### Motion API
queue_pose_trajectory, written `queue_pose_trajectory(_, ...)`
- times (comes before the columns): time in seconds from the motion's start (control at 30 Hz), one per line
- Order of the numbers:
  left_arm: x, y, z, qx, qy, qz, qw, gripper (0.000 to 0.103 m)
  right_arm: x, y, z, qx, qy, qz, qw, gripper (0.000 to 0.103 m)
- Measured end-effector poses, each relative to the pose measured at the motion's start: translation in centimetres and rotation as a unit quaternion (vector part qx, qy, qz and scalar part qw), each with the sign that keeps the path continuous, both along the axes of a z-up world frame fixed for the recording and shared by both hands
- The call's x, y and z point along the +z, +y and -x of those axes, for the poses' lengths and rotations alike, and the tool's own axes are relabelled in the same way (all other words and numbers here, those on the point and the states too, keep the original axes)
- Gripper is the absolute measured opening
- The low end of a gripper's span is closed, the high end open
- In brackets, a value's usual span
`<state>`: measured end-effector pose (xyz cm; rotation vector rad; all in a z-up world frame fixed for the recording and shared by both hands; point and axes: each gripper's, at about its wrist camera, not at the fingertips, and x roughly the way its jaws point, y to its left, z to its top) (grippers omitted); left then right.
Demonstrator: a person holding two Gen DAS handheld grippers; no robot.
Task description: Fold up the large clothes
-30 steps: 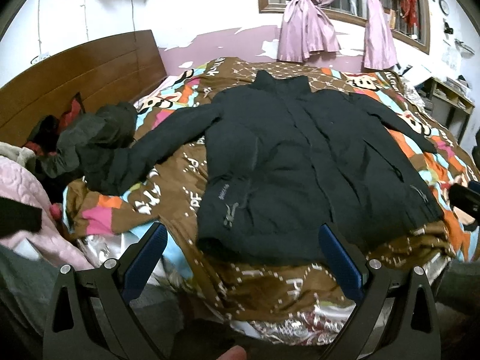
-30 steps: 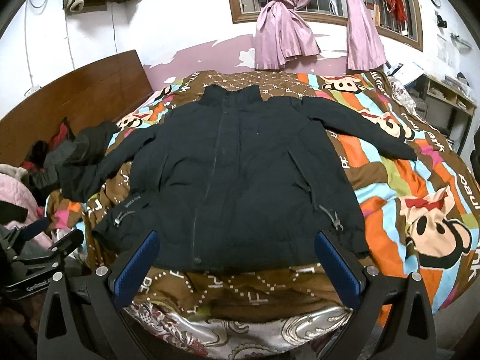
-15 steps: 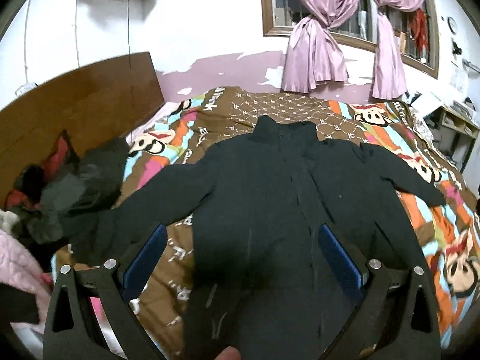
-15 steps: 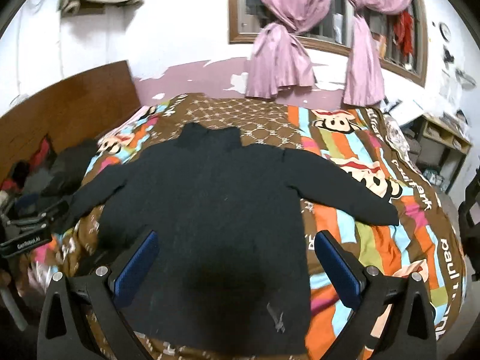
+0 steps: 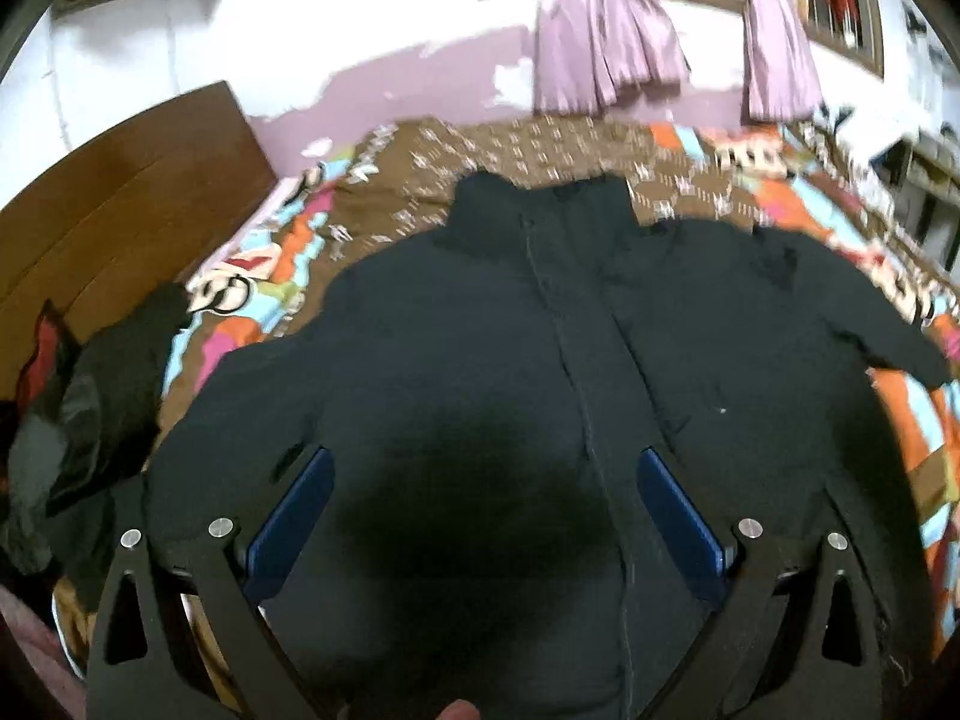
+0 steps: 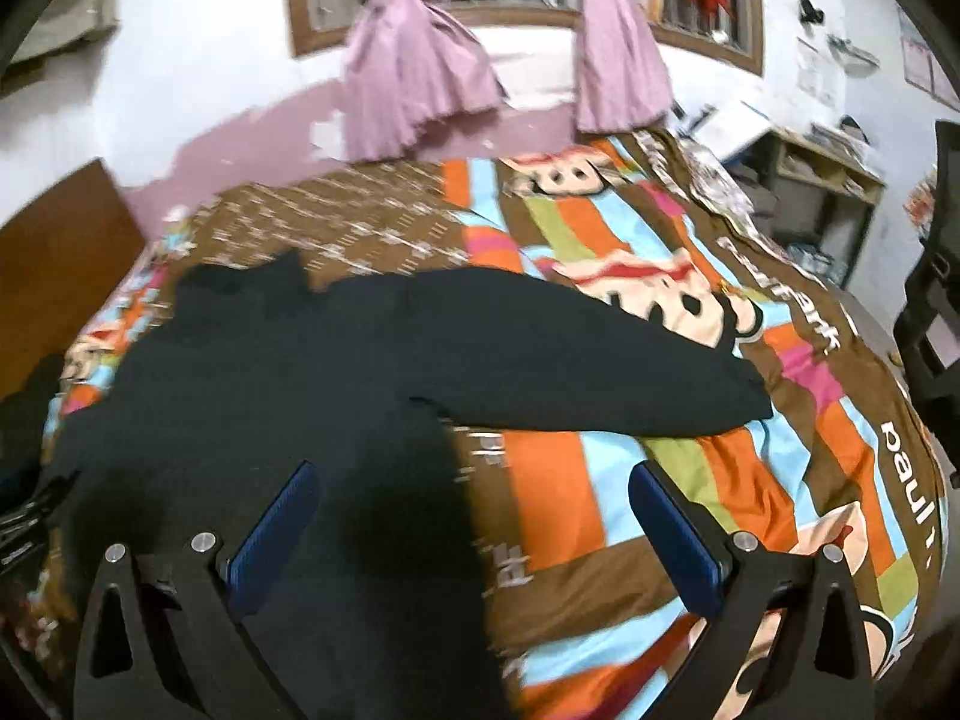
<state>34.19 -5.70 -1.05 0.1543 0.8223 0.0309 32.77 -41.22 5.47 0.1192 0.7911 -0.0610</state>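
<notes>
A large black jacket point(image 5: 510, 360) lies flat and face up on the bed, collar toward the far wall, both sleeves spread out. My left gripper point(image 5: 480, 498) is open and empty, hovering over the jacket's front, left of the zip. My right gripper point(image 6: 474, 510) is open and empty over the jacket's right side edge. The jacket's right sleeve point(image 6: 570, 360) stretches out to the right across the bedspread, just beyond my right gripper.
The bed has a colourful striped cartoon bedspread point(image 6: 660, 480). A pile of dark clothes point(image 5: 78, 420) lies at the left by the wooden headboard point(image 5: 120, 192). Pink curtains point(image 6: 420, 78) hang on the far wall. Shelves point(image 6: 828, 192) stand at the right.
Both grippers have moved forward over the bed and closer to the jacket. The right gripper has swung right toward the sleeve. Both stay open.
</notes>
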Motion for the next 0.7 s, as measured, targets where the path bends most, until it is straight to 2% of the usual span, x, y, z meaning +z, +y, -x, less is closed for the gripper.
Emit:
queue_pose_trajectory(0.17,-2.4,-3.5,-4.3,-0.031,0.009,0.006,0.9995,0.099,-5.1,-3.6,-4.4,-0.045,0.019,0.019,0.999,0.103)
queue_pose_trajectory(0.27,-3.9,-6.1,-6.7,-0.062,0.010,0.023,0.9977,0.099,-7.9,-6.6,-6.3,-0.067,0.029,-0.025,0.997,0.103)
queue_pose_trajectory(0.33,-4.8,-8.4,-7.9,-0.104,0.013,0.031,0.9940,0.099,-9.5,-8.8,-7.4,-0.082,0.031,-0.070,0.994,0.103)
queue_pose_trajectory(0.4,-5.7,-10.5,-8.7,-0.141,0.007,0.028,0.9895,0.099,-10.7,-11.0,-7.9,-0.110,0.025,-0.115,0.987,0.103)
queue_pose_trajectory(0.5,-7.0,-12.8,-10.4,-0.157,0.004,0.029,0.9872,0.099,-12.3,-14.5,-8.7,-0.168,0.003,-0.174,0.970,0.103)
queue_pose_trajectory(0.57,-7.6,-13.6,-11.6,-0.154,0.009,0.050,0.9868,0.099,-13.4,-16.5,-9.3,-0.194,-0.008,-0.189,0.963,0.103)
queue_pose_trajectory(0.63,-8.2,-14.1,-12.8,-0.153,0.019,0.080,0.9848,0.099,-14.8,-18.3,-9.9,-0.220,0.007,-0.193,0.956,0.103)
queue_pose_trajectory(0.7,-8.6,-14.6,-13.6,-0.158,0.030,0.111,0.9808,0.099,-16.7,-19.7,-10.3,-0.224,0.026,-0.228,0.947,0.103)
